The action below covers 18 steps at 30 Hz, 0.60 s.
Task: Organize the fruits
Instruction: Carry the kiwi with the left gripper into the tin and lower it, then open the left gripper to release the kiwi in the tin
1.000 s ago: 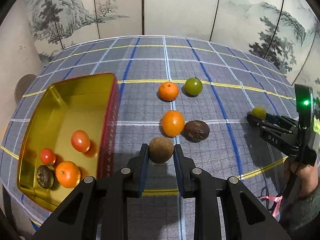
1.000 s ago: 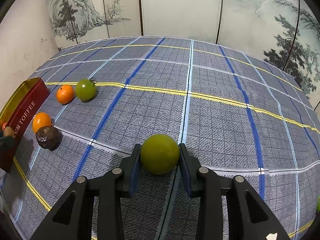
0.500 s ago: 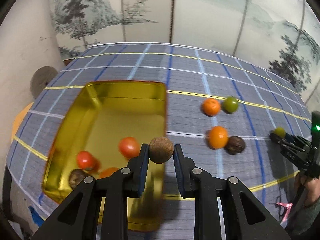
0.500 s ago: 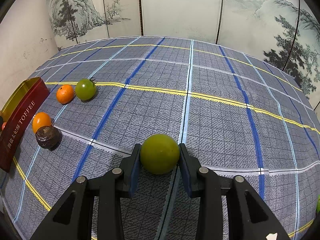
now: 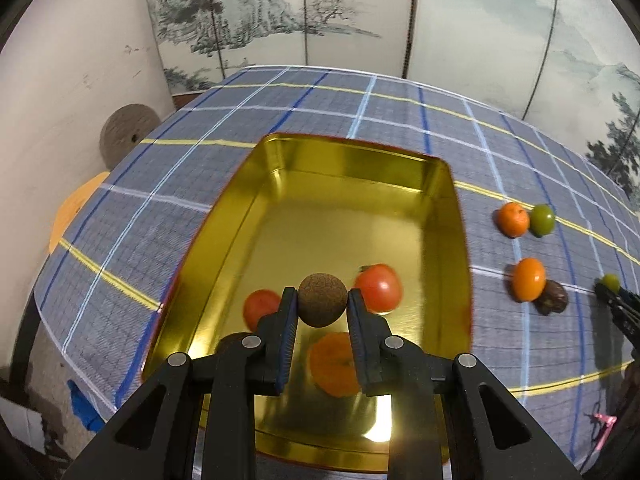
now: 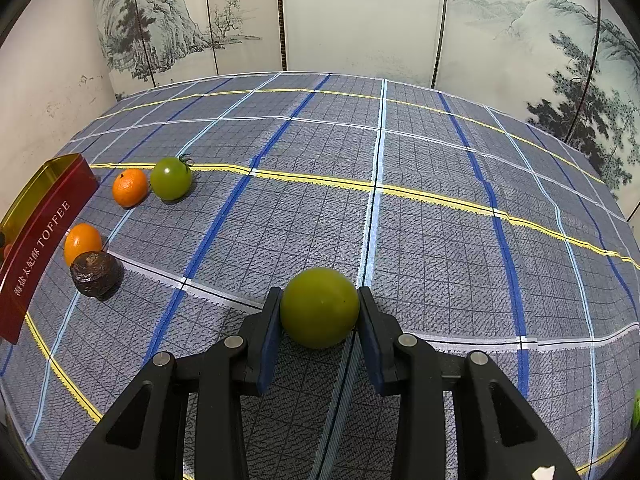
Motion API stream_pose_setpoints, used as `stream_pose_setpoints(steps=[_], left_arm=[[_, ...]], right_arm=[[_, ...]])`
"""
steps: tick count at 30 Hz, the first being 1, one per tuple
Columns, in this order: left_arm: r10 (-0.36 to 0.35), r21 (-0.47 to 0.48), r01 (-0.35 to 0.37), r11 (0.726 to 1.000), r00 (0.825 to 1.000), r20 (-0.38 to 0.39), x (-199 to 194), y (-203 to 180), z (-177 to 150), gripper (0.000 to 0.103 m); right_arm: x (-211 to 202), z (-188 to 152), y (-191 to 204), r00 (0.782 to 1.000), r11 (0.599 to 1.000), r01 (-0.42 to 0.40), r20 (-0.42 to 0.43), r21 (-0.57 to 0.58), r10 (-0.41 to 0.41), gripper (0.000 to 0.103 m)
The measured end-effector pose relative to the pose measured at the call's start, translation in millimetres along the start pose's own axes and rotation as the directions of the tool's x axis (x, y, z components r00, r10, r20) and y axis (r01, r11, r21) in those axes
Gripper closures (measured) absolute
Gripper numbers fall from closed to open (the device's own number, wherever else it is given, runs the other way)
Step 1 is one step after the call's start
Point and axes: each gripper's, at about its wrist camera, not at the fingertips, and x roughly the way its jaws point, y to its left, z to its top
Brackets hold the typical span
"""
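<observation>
My left gripper [image 5: 322, 306] is shut on a brown rough round fruit [image 5: 322, 299] and holds it over the gold tin [image 5: 352, 152]. In the tin lie two red tomatoes [image 5: 378, 287] [image 5: 261, 307] and an orange [image 5: 334, 364]. My right gripper [image 6: 319, 314] is shut on a yellow-green round fruit [image 6: 319, 307] above the checked tablecloth. It also shows far right in the left wrist view [image 5: 611, 281]. On the cloth lie two oranges [image 6: 129, 187] [image 6: 82, 242], a green tomato [image 6: 171, 178] and a dark wrinkled fruit [image 6: 95, 273].
The tin's red side with "TOFFEE" lettering [image 6: 38, 248] stands at the left of the right wrist view. A painted folding screen [image 6: 360, 20] stands behind the table. The table's left edge [image 5: 52, 280] is close to the tin.
My left gripper has carried the brown fruit left from the cloth to over the tin. My right gripper has stayed still with the green fruit.
</observation>
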Motion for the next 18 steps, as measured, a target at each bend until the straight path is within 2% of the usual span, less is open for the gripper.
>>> stream_pose_setpoints(steps=[11, 18], left_arm=[[0.014, -0.008, -0.014, 1.000, 0.999, -0.033, 12, 10, -8, 0.077], [0.028, 0.009, -0.028, 1.000, 0.999, -0.023, 13, 8, -9, 0.077]], right_arm=[[0, 0, 0, 1.000, 1.000, 0.002, 0.000, -0.001, -0.002, 0.069], [0, 0, 0, 1.000, 1.000, 0.002, 0.000, -0.001, -0.002, 0.069]])
